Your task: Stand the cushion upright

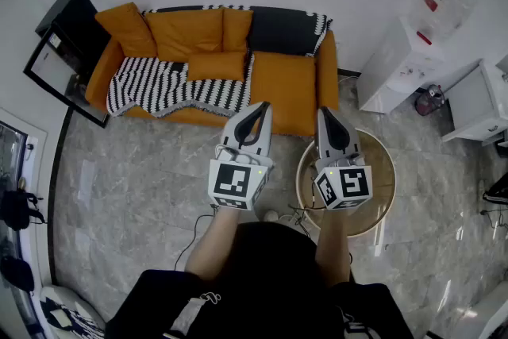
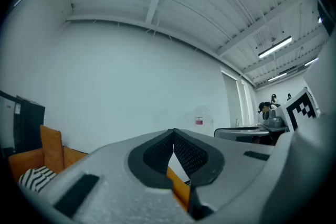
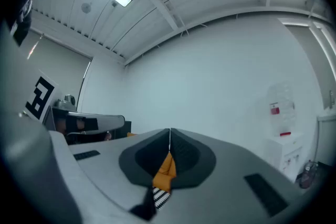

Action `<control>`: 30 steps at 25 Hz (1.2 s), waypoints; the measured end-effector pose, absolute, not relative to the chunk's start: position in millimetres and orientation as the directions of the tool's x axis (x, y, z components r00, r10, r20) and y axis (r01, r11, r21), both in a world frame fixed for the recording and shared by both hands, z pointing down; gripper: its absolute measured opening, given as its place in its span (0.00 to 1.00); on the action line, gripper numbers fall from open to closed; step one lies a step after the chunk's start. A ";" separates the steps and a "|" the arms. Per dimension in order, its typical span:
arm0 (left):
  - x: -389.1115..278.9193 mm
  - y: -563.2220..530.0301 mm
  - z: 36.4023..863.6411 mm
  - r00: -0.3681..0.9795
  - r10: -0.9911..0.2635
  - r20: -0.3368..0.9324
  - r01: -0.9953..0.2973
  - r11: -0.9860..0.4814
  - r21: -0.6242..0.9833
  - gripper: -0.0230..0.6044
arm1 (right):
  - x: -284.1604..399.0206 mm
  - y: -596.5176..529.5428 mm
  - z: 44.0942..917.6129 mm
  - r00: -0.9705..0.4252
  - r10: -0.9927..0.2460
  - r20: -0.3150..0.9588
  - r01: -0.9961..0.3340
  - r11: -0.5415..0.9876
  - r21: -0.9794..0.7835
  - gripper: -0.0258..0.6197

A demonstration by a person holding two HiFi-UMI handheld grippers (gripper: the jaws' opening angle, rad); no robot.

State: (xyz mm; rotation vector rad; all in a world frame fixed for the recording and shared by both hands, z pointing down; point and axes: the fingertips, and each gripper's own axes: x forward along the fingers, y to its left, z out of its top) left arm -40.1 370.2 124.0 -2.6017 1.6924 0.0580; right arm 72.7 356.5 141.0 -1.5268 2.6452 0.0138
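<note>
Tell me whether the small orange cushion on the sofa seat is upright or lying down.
Lying down: in the head view the cushion rests flat on the sofa seat, partly over the striped blanket.

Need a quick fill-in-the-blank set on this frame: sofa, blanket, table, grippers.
1. The sofa is ___ in colour.
2. The left gripper and the right gripper both have their jaws ___, with nothing held.
3. The table under the right gripper is ___ in shape.
4. The blanket on the seat is black-and-white ___.

Missing words: orange; shut; round; striped.
</note>
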 end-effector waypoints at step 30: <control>-90.6 362.1 176.0 0.262 -0.965 -0.010 -0.957 -0.261 0.123 0.05 | 96.2 320.4 171.6 -0.512 -0.854 -0.096 -0.848 0.520 -0.101 0.06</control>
